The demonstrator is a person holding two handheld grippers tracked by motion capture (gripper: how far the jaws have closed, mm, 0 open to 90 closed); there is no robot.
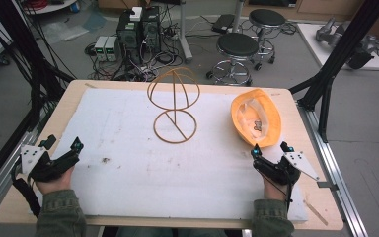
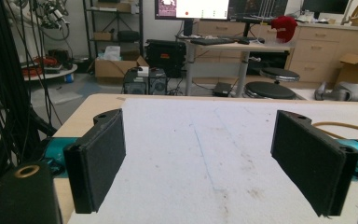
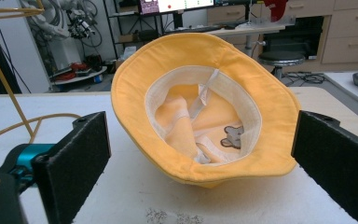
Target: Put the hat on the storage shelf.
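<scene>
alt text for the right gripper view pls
A yellow fabric bucket hat lies upside down on the white foam mat, its pale lining facing up, just beyond the right tool, whose black padded jaws stand wide open.

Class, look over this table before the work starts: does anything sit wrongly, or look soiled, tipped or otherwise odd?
The yellow bucket hat lies upside down on the white mat, lining and label showing, beside the wire hat stand and not on it. Small dark specks soil the mat near the left gripper. The stand is upright.
</scene>
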